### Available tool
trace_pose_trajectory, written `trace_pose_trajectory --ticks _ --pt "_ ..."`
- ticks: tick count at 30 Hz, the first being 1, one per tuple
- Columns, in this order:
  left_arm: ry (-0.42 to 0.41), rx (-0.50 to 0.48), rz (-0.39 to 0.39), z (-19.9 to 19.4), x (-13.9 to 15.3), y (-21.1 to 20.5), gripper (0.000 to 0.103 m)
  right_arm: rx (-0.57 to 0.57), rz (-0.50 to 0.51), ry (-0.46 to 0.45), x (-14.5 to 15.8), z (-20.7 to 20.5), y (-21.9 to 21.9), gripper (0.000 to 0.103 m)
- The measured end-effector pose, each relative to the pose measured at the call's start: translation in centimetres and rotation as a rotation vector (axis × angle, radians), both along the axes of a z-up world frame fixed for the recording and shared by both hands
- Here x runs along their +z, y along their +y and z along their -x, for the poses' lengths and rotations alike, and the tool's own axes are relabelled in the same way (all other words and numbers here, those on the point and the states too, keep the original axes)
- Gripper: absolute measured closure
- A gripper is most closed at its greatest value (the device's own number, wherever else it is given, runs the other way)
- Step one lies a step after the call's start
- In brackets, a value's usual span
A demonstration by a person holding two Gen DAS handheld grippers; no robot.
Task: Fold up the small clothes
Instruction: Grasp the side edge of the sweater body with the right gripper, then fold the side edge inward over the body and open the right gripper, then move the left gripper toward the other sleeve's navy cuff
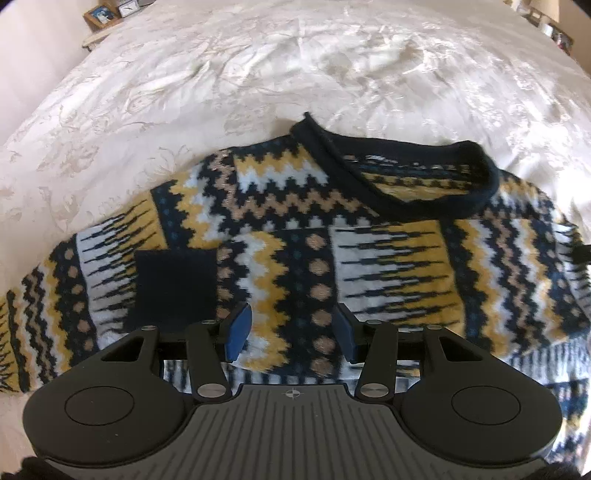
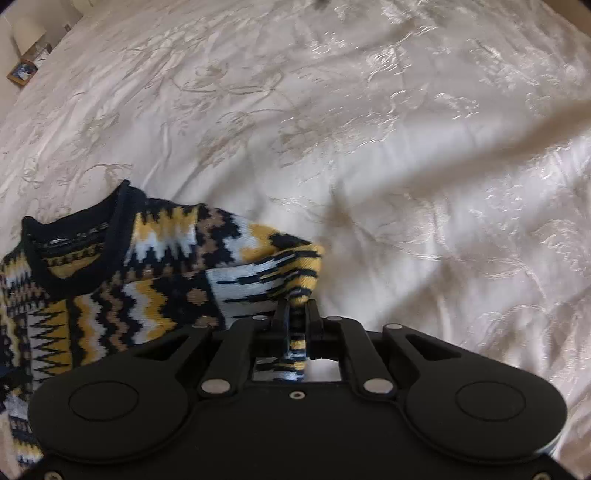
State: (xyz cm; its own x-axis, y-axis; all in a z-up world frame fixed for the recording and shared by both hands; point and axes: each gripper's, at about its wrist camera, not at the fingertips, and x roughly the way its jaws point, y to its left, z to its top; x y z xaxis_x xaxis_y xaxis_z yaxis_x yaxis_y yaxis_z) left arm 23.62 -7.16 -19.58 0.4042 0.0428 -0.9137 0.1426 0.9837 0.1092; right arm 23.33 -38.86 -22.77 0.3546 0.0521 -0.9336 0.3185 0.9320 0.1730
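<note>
One patterned knit sweater [image 1: 332, 236] lies spread on a bed covered by a cream embroidered bedspread [image 1: 258, 74], its dark navy rolled neckline [image 1: 424, 177] toward the far side in the left wrist view. Its knit shows zigzag bands and dots in navy, mustard, white and tan, with a plain navy square patch [image 1: 175, 284] on the left part.

The left gripper [image 1: 293, 338] hangs over the sweater's chest, its jaws standing partly apart with blue pads [image 1: 238, 334] facing each other; nothing is pinched between them, and whether the pads touch the knit below cannot be told.

The right gripper [image 2: 299, 314] has its jaws drawn nearly together on a fold of the sweater's striped yellow, white and navy edge [image 2: 295, 273], at the garment's right side; the cloth rises into a small peak where it enters the jaws and a strip of it shows behind them.

Several small picture frames [image 1: 101, 14] stand beyond the far left corner of the bed.
</note>
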Motion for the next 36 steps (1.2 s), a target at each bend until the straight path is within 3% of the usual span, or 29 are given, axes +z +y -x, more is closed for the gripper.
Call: trace_pose_trajectory --ticks 1,3,7,11,14,18,20,24,28,31,34,36 --pt "0.003 0.005 -0.003 -0.1 -0.2 0.2 0.056 -0.007 0.004 -0.001 0.0 0.2 -0.2 0.088" --pt "0.035 0.002 -0.020 -0.3 -1.2 0.5 0.056 -0.046 -0.030 -0.009 0.0 0.6 -1.0 0.068" --pt "0.072 -0.036 -0.032 -0.5 -2.7 0.8 0.055 -0.098 -0.033 -0.073 2.0 2.2 -1.5 0.065" --pt "0.058 -0.028 -0.028 -0.3 -2.7 0.8 0.055 -0.014 -0.049 -0.107 3.4 3.5 0.4 0.046" --pt "0.034 -0.027 -0.001 0.1 -2.9 1.2 0.055 0.058 -0.016 -0.066 2.6 4.5 2.3 0.046" --pt "0.032 -0.043 0.032 0.8 -3.1 2.1 0.053 0.018 0.014 0.024 -0.5 5.8 2.0 0.047" --pt "0.038 -0.049 0.039 0.8 -3.2 2.4 0.051 -0.003 0.017 0.002 -0.7 6.5 1.5 0.047" --pt "0.058 -0.071 0.069 0.4 -3.8 2.6 0.033 -0.019 0.044 -0.021 0.3 7.1 1.5 0.043" --pt "0.088 -0.073 0.056 -0.1 -3.6 2.2 0.032 -0.010 0.043 -0.069 2.0 8.3 2.1 0.041" --pt "0.101 -0.068 0.074 -0.6 -2.8 1.6 0.026 0.019 0.024 -0.127 3.6 9.8 3.0 0.026" --pt "0.103 -0.066 0.113 0.8 -1.7 1.3 0.024 0.076 0.017 -0.169 4.5 11.0 4.6 0.021" --pt "0.088 -0.061 0.123 2.5 -0.8 0.9 0.024 0.111 0.003 -0.183 4.9 12.0 5.5 0.010"
